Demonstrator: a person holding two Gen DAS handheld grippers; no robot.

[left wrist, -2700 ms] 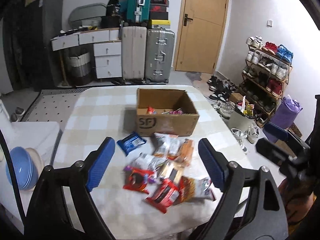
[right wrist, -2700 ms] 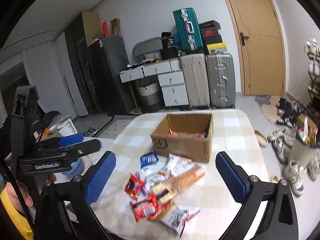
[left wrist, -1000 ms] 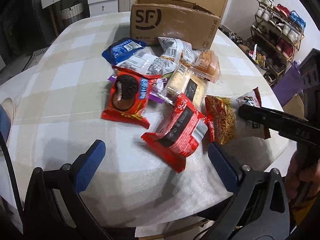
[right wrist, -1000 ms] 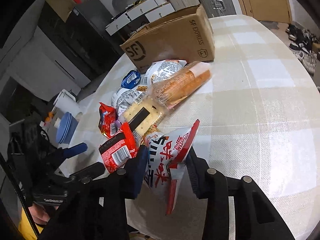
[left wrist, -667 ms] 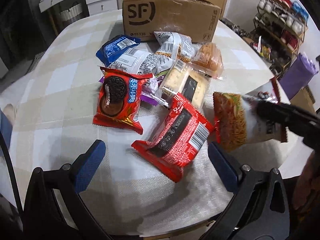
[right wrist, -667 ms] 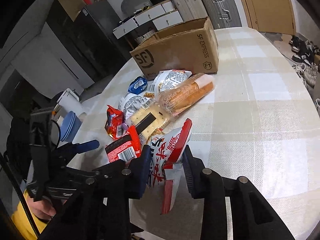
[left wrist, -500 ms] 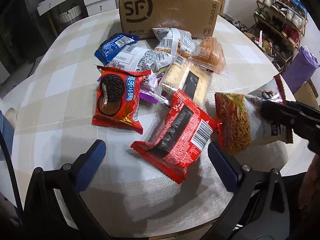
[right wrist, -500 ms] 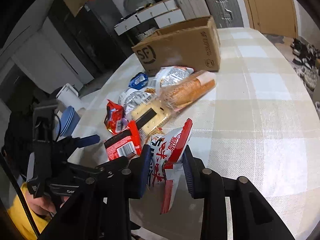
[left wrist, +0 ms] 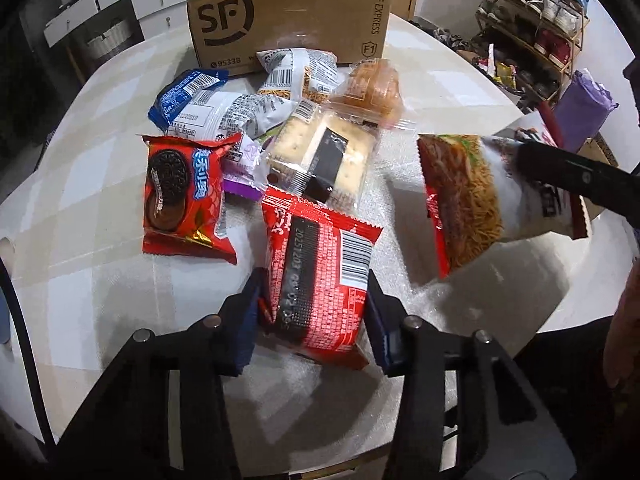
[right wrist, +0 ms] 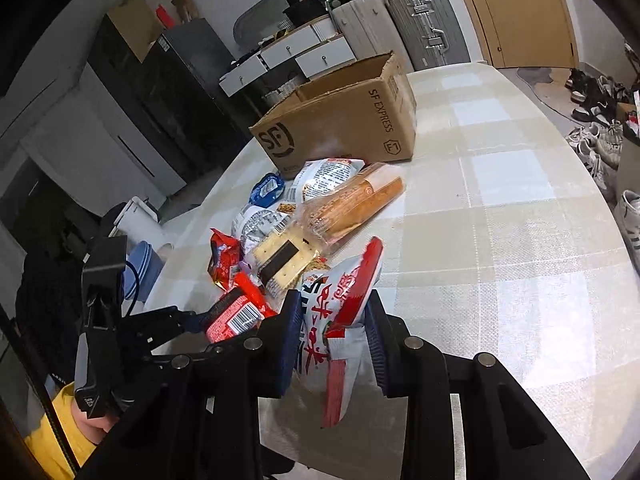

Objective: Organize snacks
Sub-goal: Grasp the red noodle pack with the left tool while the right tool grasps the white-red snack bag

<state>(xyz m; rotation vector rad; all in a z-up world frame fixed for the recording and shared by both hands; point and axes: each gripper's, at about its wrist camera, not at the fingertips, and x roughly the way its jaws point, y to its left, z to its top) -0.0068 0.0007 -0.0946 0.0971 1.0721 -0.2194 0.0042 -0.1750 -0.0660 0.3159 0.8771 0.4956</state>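
Currently my left gripper (left wrist: 314, 312) has just closed on the red packet (left wrist: 320, 268) near the cardboard box (left wrist: 288, 24); my right gripper (right wrist: 332, 344) clamps the noodle bag (right wrist: 340, 312).

Glossy plastic snack packets (left wrist: 316, 276) — matt cardboard box (left wrist: 288, 24) behind.
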